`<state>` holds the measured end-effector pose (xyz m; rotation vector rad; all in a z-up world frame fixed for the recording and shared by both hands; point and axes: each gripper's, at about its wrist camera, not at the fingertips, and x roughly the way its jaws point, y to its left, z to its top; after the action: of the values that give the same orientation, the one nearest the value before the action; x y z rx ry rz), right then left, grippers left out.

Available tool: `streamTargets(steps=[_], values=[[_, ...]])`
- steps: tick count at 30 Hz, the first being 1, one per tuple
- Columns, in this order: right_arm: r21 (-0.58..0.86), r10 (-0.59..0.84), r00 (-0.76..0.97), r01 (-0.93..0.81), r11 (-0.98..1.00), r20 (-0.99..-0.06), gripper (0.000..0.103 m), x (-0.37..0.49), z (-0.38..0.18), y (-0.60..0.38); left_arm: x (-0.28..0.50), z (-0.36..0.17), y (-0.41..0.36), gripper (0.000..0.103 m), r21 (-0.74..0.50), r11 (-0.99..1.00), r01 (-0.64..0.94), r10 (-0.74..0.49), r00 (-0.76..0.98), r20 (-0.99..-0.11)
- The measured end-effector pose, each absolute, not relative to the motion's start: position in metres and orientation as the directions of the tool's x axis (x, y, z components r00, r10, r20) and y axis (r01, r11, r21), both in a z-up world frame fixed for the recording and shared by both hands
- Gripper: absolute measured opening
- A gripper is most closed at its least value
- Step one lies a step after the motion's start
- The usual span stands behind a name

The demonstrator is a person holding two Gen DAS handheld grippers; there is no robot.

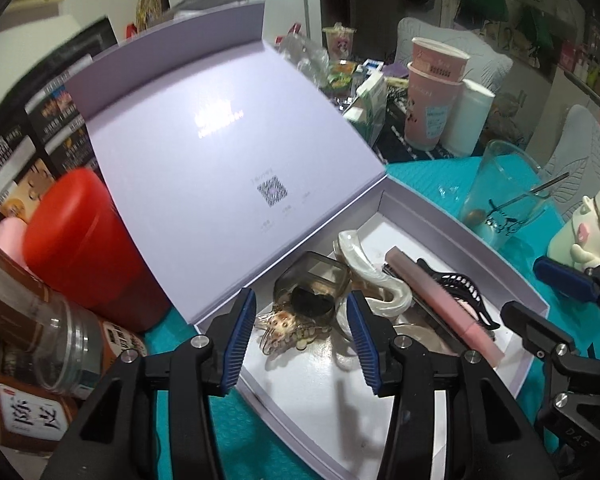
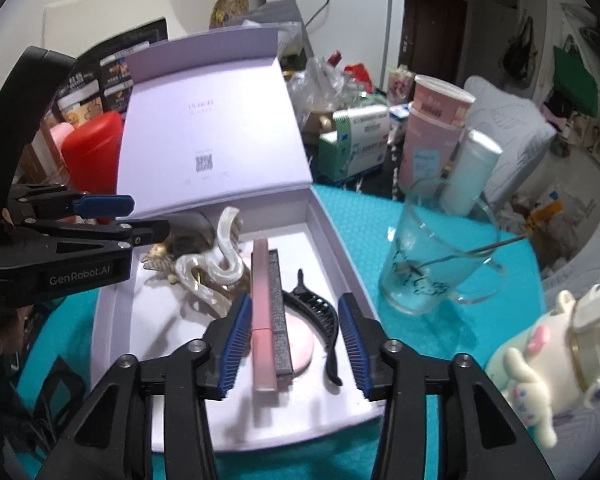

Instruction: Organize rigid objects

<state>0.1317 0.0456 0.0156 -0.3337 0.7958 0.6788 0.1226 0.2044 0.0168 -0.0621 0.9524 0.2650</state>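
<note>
Nearest the lens in each wrist view are the blue ribbed pads of that camera's own gripper. The left gripper (image 1: 302,334) hangs above the near-left end of the lavender box (image 1: 452,240) with its jaws parted and nothing pressed between them; the amber claw clip (image 1: 286,330) and the smoky square clip (image 1: 312,284) lie under the gap, on the box floor. The right gripper (image 2: 294,342) stands likewise open over the box's near-right end, with the pink tube (image 2: 262,320) and the grey glitter bar (image 2: 280,312) lying side by side below it and the black hair clip (image 2: 320,316) just to their right.

The items sit gathered inside the box, seemingly because it serves as the container for the sorted pieces; the pearly white clip (image 2: 220,256) rests on the heap toward the box's hinge side. The lid (image 1: 220,140) stands propped open behind, which keeps the tray reachable.

A round pink thing under the tube and bar is mostly covered, so what it is cannot be told. The lid's print is too small to read. Beyond the box's right side the glass cup (image 2: 432,256) looks blurred.
</note>
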Motion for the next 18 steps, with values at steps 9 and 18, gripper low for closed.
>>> streamTargets(steps=[9,18], values=[[-0.054,0.437,0.575,-0.644,0.763,-0.691,0.056,0.110,0.049,0.026,0.096,0.043,0.193,0.103,0.063,0.969,-0.239,0.200,0.609,-0.767],[-0.051,0.468,0.611,-0.641,0.766,-0.638,0.065,0.077,0.075,0.013,0.061,0.070,0.182,0.103,0.038,0.973,-0.230,0.187,0.670,-0.719]])
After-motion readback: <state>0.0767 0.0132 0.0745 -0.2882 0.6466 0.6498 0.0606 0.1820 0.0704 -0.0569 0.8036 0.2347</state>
